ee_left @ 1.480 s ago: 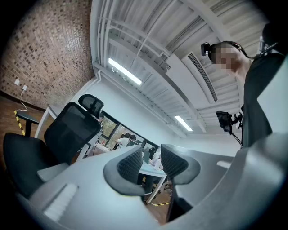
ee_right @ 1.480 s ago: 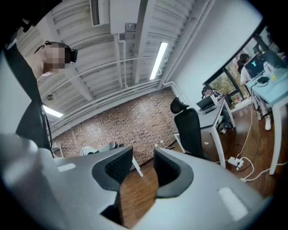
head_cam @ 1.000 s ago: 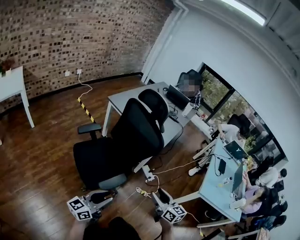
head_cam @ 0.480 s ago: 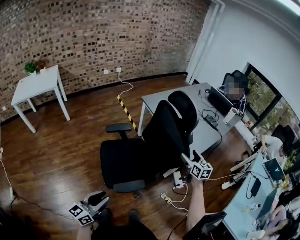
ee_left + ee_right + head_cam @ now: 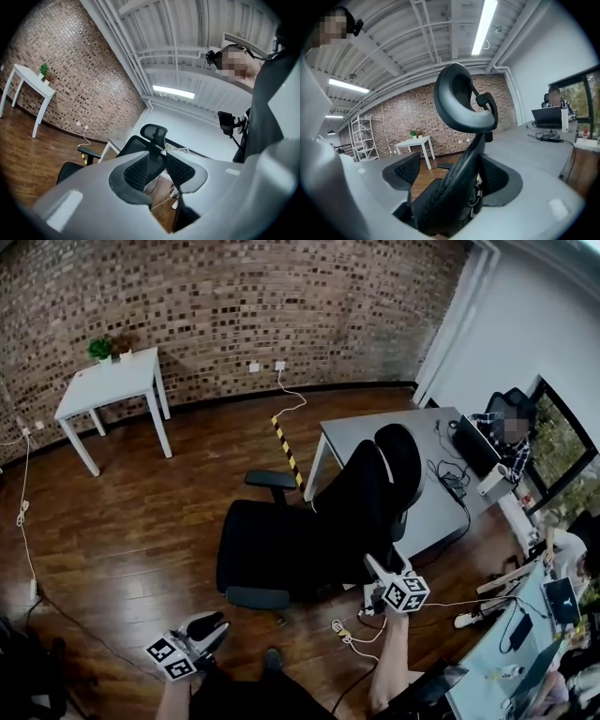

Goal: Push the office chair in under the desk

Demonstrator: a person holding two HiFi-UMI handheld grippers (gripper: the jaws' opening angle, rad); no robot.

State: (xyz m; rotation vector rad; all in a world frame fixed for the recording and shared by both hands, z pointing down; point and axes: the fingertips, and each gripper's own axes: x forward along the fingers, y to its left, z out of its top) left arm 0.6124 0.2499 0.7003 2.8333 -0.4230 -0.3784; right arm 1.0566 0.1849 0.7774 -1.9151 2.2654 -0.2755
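A black office chair stands on the wood floor, pulled out from the grey desk, its backrest and headrest nearest the desk. My right gripper is at the backrest's lower side edge. In the right gripper view the backrest stands edge-on between the jaws of that gripper, below the headrest. Those jaws have just been opening and stand open, with a gap at the left pad. My left gripper hangs low, shut and empty, pointing towards the chair.
A white table with a small plant stands by the brick wall. Cables and a power strip lie on the floor behind the chair. A laptop and a seated person are at the desk; another desk is at lower right.
My right gripper has moved from low near my body up to the chair's backrest edge. The head view has swung left. The left gripper stays low at the left.
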